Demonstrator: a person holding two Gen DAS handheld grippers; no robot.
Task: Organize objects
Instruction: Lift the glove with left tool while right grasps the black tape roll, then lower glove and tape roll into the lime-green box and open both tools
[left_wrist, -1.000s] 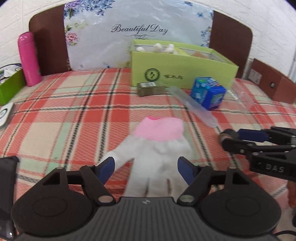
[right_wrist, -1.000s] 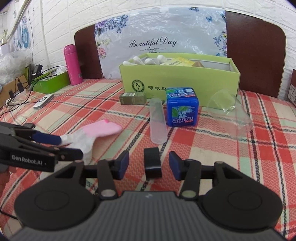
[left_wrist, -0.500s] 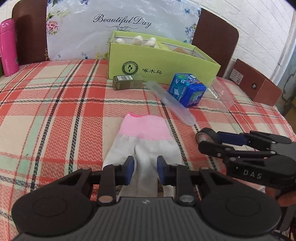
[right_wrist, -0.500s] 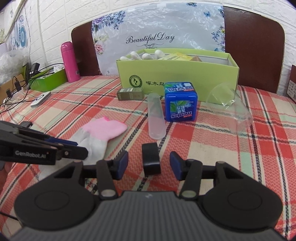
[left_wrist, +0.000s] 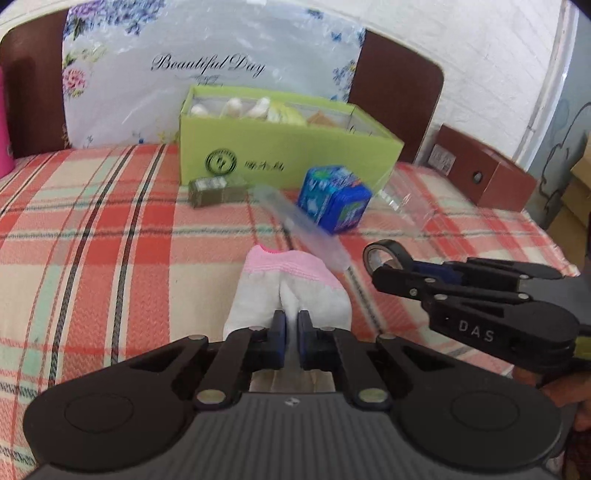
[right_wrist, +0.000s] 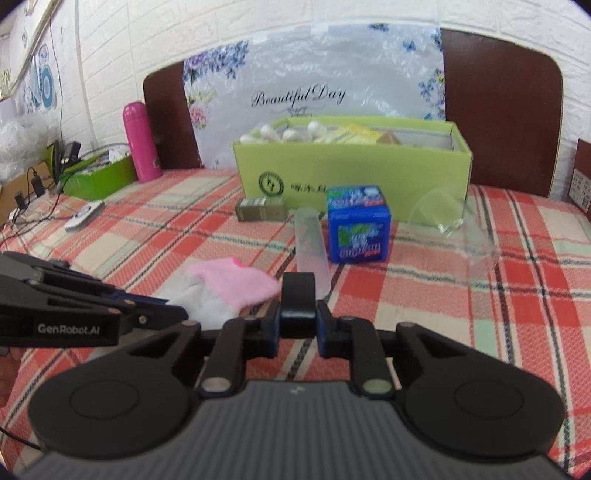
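1. My left gripper (left_wrist: 291, 334) has just been closing; its 2 fingers are clenched on the white end of the glove (left_wrist: 286, 284), whose pink cuff points away toward the far green box (left_wrist: 288, 147).
2. My right gripper (right_wrist: 298, 325) has also just been closing and grips the black tape roll (right_wrist: 298, 291), standing upright between the fingers.
3. Only the right view shows the pink bottle (right_wrist: 140, 140) and the cables at far left.
4. Only the left view shows the brown box (left_wrist: 487, 177) at far right.
5. Both show the blue tin (right_wrist: 358, 225), clear tube (right_wrist: 312, 243) and small olive carton (right_wrist: 260, 208) on the plaid cloth (left_wrist: 92, 240).
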